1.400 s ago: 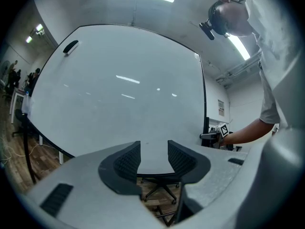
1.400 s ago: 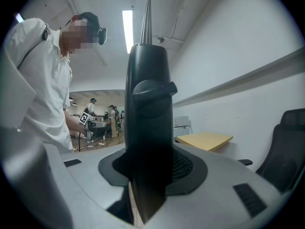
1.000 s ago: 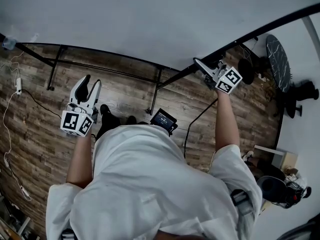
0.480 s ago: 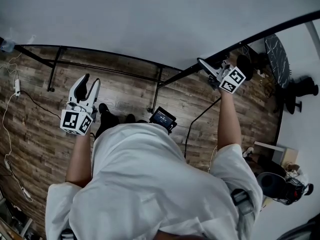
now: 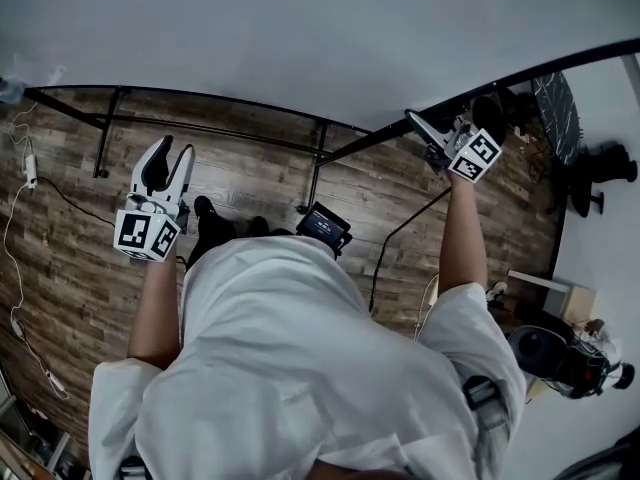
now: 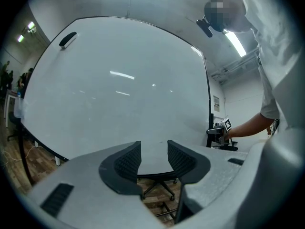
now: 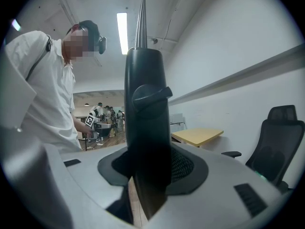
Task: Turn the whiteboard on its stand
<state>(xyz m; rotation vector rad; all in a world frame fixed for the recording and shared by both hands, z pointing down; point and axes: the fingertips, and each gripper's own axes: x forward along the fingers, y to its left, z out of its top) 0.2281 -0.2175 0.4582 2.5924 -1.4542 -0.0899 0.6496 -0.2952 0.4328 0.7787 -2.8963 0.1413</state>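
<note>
The whiteboard (image 5: pixel 300 38) fills the top of the head view, its black frame edge (image 5: pixel 540 68) running up to the right. Its black stand (image 5: pixel 210 138) rests on the wooden floor. My right gripper (image 5: pixel 420 128) is shut on the board's side edge; in the right gripper view that black edge (image 7: pixel 145 104) stands upright between the pads of the right gripper (image 7: pixel 147 166). My left gripper (image 5: pixel 168 163) is held level in front of the board, open and empty. In the left gripper view its jaws (image 6: pixel 154 159) stand apart before the white face (image 6: pixel 119 89).
Cables (image 5: pixel 20 218) trail over the floor at the left. A round dark table (image 5: pixel 555 108) and clutter stand at the right. A black office chair (image 7: pixel 276 142) and a yellow table (image 7: pixel 198 136) are beyond the board. Another chair base (image 6: pixel 159 190) shows under the board.
My right gripper has moved to the right and slightly up in the head view, and the board's edge has gone with it. The left gripper has kept its open pose.
</note>
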